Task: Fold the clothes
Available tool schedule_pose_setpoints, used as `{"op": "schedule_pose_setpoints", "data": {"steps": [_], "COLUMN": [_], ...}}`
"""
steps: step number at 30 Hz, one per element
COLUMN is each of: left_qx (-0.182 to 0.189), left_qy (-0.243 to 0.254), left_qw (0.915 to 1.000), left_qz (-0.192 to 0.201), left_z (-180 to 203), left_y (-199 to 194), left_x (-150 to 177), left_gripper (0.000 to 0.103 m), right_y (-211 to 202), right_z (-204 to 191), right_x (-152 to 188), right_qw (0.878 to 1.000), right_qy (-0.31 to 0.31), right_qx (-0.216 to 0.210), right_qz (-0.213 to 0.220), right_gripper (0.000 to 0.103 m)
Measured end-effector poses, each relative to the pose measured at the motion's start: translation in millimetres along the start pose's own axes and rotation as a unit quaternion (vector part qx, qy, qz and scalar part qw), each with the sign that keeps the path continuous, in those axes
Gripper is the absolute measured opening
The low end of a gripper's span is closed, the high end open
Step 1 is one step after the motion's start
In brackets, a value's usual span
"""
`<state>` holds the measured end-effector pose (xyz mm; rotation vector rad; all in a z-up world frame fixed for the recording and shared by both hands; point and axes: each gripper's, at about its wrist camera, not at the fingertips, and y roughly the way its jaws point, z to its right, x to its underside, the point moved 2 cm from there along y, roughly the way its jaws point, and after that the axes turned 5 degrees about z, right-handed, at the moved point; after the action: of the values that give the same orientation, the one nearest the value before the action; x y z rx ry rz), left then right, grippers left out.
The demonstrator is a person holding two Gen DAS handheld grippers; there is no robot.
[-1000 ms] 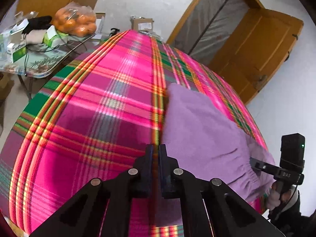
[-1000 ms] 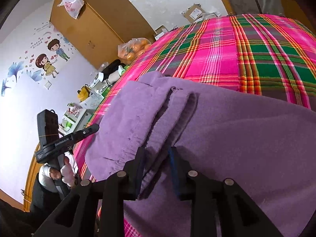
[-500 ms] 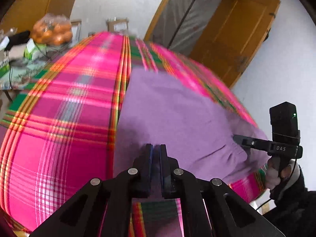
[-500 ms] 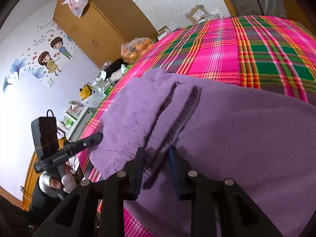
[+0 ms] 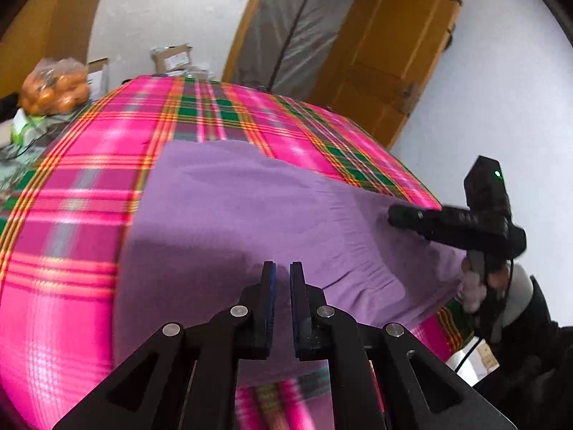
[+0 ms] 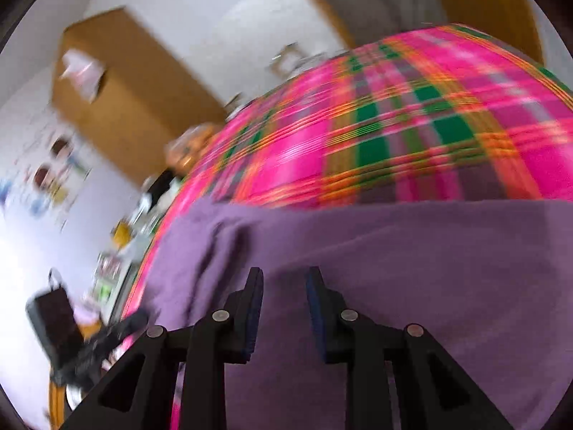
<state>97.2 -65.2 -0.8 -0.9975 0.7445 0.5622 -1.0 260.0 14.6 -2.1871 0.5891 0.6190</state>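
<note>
We see a soft, fuzzy purple cloth (image 5: 250, 215) lying flat on a bed with a bright pink, green and orange checked cover (image 5: 71, 215). Its long side runs from our left hand-held gripper (image 5: 283, 272) across to the right hand-held gripper (image 6: 284, 279). Near the right one the edge is gathered into little wrinkles. The left fingers stand a little apart, holding nothing. The right fingers are wider apart and also empty. The right view is blurry.
</note>
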Motion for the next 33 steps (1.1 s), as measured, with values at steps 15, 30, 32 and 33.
{"op": "schedule_pose_setpoints", "data": {"steps": [15,30,32,33], "left_qx": [0.023,0.005,0.005,0.006], "left_qy": [0.044,0.06,0.064,0.067], "left_qw": [0.9985,0.9979,0.9977,0.9975], "left_qz": [-0.025,-0.022,-0.021,-0.02], "left_z": [39,54,58,60], "left_y": [28,31,29,29], "left_x": [6,7,7,7], "left_gripper": [0.009,0.009,0.01,0.01], "right_y": [-68,-71,-74,-77], "right_z": [27,-20,-23,-23], "right_x": [44,81,88,90], "right_qw": [0.997,0.966,0.959,0.957], "right_qy": [-0.071,-0.257,-0.282,-0.29], "right_qx": [-0.001,-0.003,-0.004,-0.005], "right_qz": [0.007,-0.002,-0.002,-0.002], "right_gripper": [0.021,0.024,0.024,0.024]}}
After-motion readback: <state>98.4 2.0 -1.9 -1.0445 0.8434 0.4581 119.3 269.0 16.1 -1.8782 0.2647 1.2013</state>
